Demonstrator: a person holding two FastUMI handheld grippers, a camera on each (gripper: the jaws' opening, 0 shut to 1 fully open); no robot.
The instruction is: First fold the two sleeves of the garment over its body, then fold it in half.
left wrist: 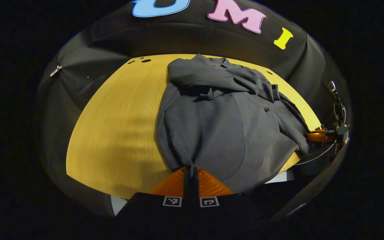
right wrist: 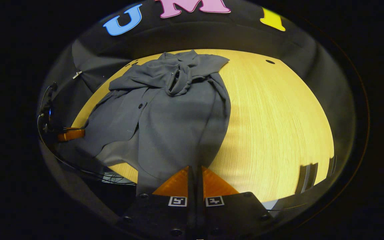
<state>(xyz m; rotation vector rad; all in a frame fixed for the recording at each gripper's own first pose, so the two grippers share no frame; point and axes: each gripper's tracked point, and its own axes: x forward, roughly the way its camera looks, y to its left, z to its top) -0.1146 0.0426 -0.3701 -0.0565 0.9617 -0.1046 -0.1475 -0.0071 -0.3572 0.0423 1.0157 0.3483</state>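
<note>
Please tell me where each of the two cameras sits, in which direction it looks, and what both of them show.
Left gripper view: rides on the left gripper, looking forward over its own closed fingers pinching the near hem of the dark grey button-front garment on the yellow wooden table; the other gripper shows at far right.
Right gripper view: rides on the right gripper, fingers closed on the garment's near hem; the left gripper shows at far left.
Shared: the garment, the table, sleeves folded over the body.

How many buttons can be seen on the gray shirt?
2: one button shows mid-front in the left gripper view; the right gripper view adds a second button near the collar. Folds may hide more.
</note>
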